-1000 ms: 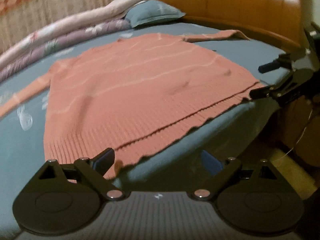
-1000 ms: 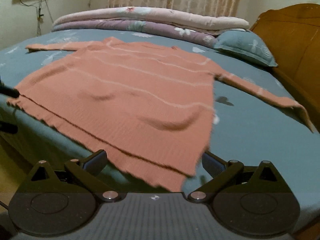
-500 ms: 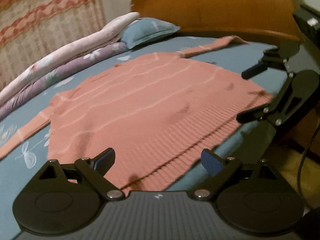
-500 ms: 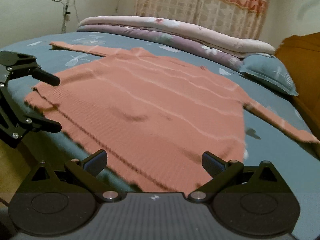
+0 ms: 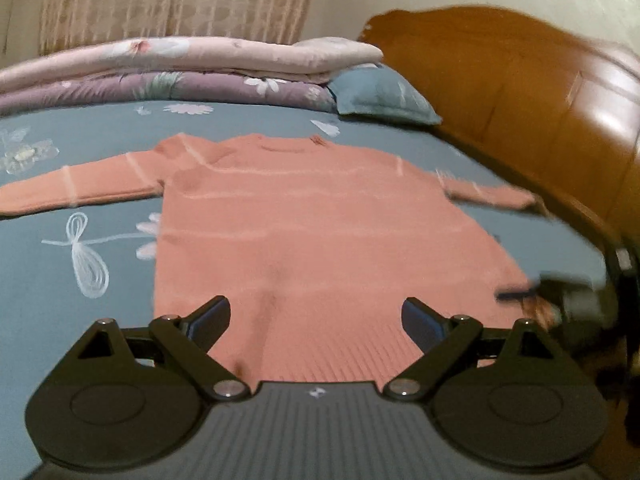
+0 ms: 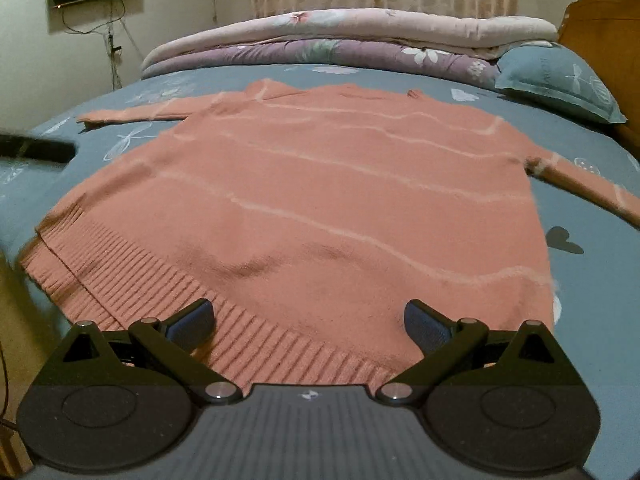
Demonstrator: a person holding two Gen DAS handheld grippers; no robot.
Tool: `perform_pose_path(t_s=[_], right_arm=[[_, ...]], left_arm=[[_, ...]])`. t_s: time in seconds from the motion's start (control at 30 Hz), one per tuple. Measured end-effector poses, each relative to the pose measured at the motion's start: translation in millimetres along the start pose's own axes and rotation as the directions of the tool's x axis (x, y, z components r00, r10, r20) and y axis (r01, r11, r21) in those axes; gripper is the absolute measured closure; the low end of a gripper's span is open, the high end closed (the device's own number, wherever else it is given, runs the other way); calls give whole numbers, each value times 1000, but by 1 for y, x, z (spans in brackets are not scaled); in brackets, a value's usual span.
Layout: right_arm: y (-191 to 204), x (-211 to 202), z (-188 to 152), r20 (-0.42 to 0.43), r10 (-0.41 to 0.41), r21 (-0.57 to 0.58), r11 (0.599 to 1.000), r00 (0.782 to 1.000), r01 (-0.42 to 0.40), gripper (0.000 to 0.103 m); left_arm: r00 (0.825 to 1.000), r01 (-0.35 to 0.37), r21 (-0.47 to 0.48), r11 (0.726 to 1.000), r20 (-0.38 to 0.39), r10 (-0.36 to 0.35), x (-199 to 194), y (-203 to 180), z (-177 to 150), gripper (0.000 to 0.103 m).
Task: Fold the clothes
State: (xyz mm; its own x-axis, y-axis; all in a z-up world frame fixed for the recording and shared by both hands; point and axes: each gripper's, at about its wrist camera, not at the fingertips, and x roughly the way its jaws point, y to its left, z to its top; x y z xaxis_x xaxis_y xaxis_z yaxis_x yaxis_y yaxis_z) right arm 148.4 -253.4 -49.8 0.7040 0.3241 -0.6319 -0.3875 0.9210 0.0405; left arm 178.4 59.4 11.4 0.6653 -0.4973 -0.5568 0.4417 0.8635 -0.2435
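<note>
Left wrist view
sweater (image 5: 320, 232): salmon knit with thin pale stripes, flat on the bed (image 5: 80, 320), sleeves spread left and right, ribbed hem nearest
left gripper (image 5: 316, 320): black fingers wide apart over the hem, holding nothing
headboard (image 5: 520, 100): glossy wood, far right

Right wrist view
sweater (image 6: 320, 208): hem ribs run toward the bed's near edge
right gripper (image 6: 308, 320): fingers spread, empty
quilts (image 6: 340, 36): folded, floral, far side
pillow (image 6: 560, 76): teal, far right

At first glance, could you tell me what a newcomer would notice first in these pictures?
A salmon-pink sweater lies spread flat on the blue floral bedsheet, sleeves out to both sides. Both grippers, left and right, hover open over its ribbed hem. Folded quilts are stacked behind it.
</note>
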Motion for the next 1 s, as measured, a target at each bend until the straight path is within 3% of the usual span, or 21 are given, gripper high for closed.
perform_pose_path(t_s=[0.13, 0.2, 0.3, 0.5, 0.63, 0.77, 0.87, 1.0], right_arm=[[6, 3, 0, 7, -37, 13, 999, 999, 37, 0], [6, 3, 1, 8, -34, 16, 999, 999, 34, 0], [4, 2, 0, 8, -30, 18, 999, 1000, 30, 0], [5, 1, 0, 5, -35, 19, 999, 999, 35, 0], [5, 0, -2, 13, -38, 17, 999, 999, 38, 0], [7, 0, -4, 28, -46, 20, 999, 999, 46, 0], [7, -3, -7, 33, -51, 22, 998, 998, 50, 0], [7, -6, -8, 37, -51, 28, 998, 998, 50, 0]], left_arm=[[995, 76, -88, 993, -58, -81, 61, 26, 31, 11], [986, 91, -184, 979, -119, -114, 97, 46, 38, 11], [989, 50, -242, 969, -125, -82, 127, 69, 39, 13], [988, -67, -197, 978, -147, 38, 128, 63, 54, 16], [988, 69, -75, 995, -131, -78, 110, 20, 44, 13], [971, 146, 24, 989, -197, -138, 116, -6, 17, 13], [973, 110, 9, 994, -205, -106, 112, -6, 2, 13], [951, 169, -60, 984, -253, -179, 98, -9, 13, 12]])
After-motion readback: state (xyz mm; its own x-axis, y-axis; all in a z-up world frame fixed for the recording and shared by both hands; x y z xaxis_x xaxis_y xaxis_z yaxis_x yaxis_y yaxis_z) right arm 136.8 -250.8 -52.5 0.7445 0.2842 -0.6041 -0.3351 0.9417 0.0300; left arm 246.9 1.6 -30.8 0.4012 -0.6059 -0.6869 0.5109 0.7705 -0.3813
